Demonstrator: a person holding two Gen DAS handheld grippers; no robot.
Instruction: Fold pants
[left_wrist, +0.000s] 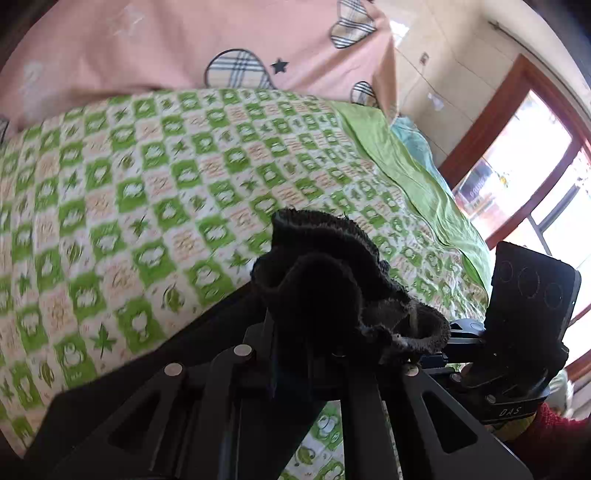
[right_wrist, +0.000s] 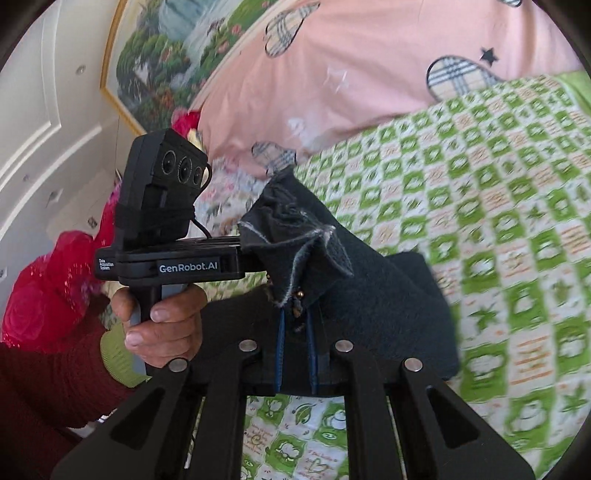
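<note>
Pants (right_wrist: 388, 295), dark and heavy, hang lifted above the bed (left_wrist: 147, 192) with its green-checked sheet, one bunched edge pinched in each of your two tools. The fold looks barely under way: from these views the cloth is gathered and raised rather than laid flat, no neat crease shows, and most of the garment drapes down out of sight below the cameras. What remains, by this reading, is to carry the held edges across, lay them down squarely and smooth the layers.

Your left hand-held gripper (left_wrist: 325, 295) is clamped narrow on a ruffled wad of the fabric and tips steeply down toward the sheet. Your right hand-held gripper (right_wrist: 295, 314) is likewise nearly closed on a frayed, pale-edged corner of the pants, its blue-lined fingers (right_wrist: 279, 339) pressed close on the cloth, and it points more shallowly across the bed toward the pink quilt (right_wrist: 369, 74). In the right view your left hand (right_wrist: 162, 325), in a red sleeve (right_wrist: 48, 387), grips its handle just beside the fabric, so both tools sit close together over the near edge of the bed.
</note>
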